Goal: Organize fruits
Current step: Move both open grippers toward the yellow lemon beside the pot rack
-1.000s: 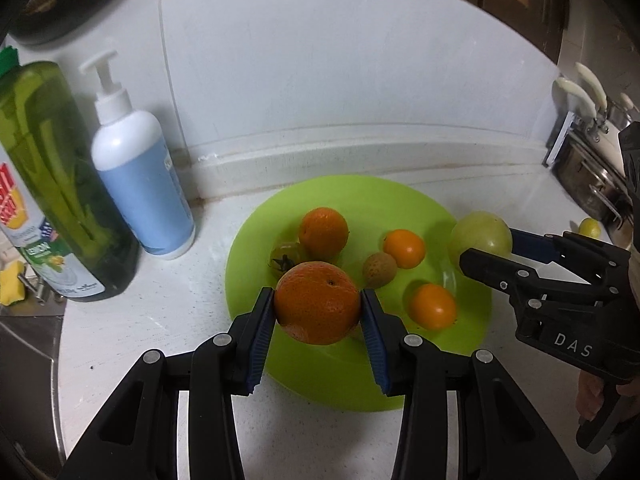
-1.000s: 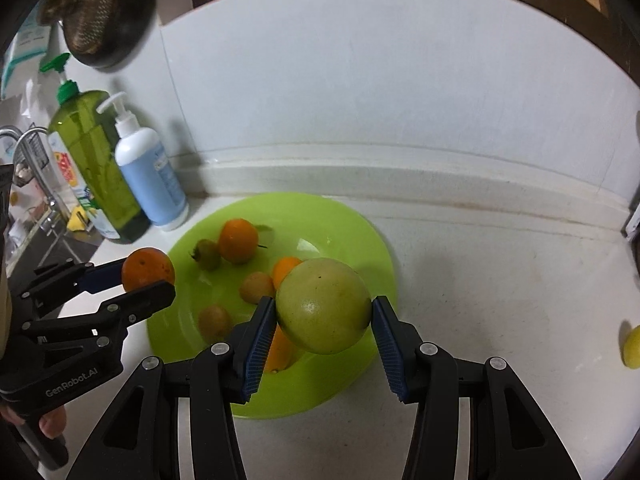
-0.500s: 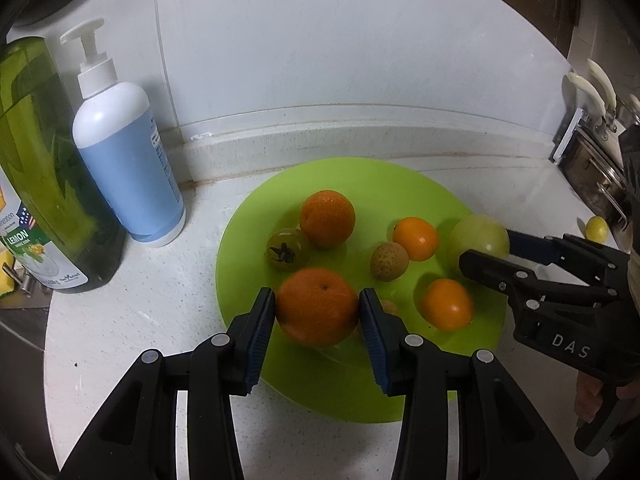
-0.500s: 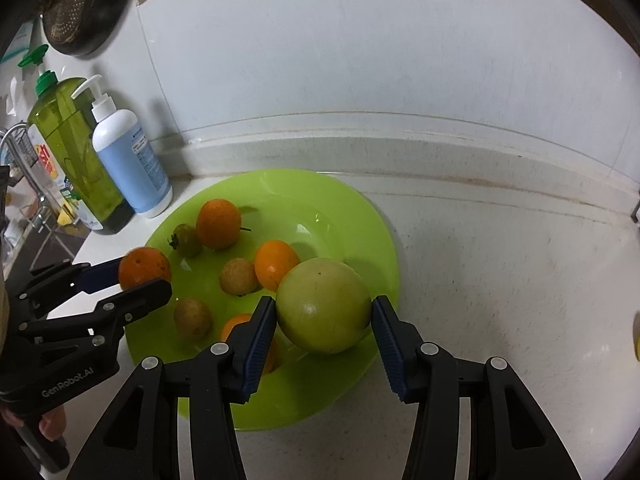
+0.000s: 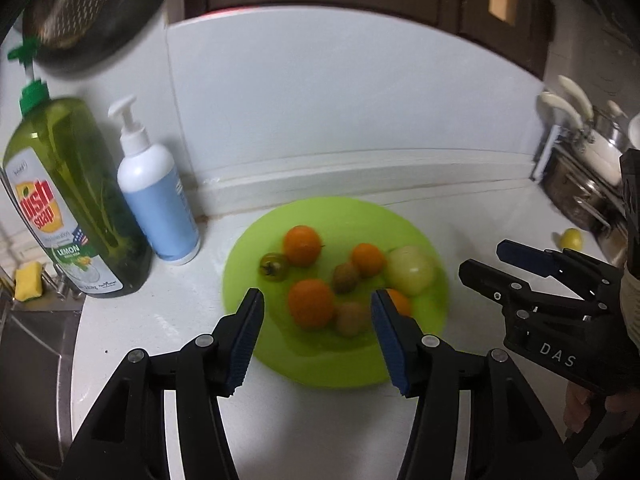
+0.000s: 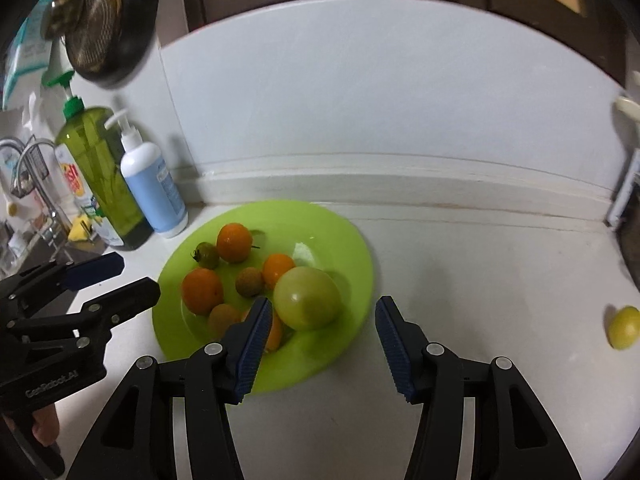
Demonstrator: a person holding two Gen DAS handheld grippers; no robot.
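Since the earlier frames both claws have let go and drawn back: the left gripper point(image 5: 316, 308) stands spread and empty, its orange point(image 5: 311, 303) now on the green plate point(image 5: 340, 368); the right gripper point(image 6: 320, 316) gapes likewise, its green fruit point(image 6: 307, 297) resting on the plate. Readable: "dish soap LEMON" on the green bottle point(image 5: 72, 208), "DAS", "GenRobot.AI".

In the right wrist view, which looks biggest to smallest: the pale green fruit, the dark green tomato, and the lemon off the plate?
1. Pale green fruit, clearly largest.
2. Lemon on the counter, cut off by the picture edge.
3. Dark green tomato.
The last two look close; the tomato lies farther back, so their order is unsure.
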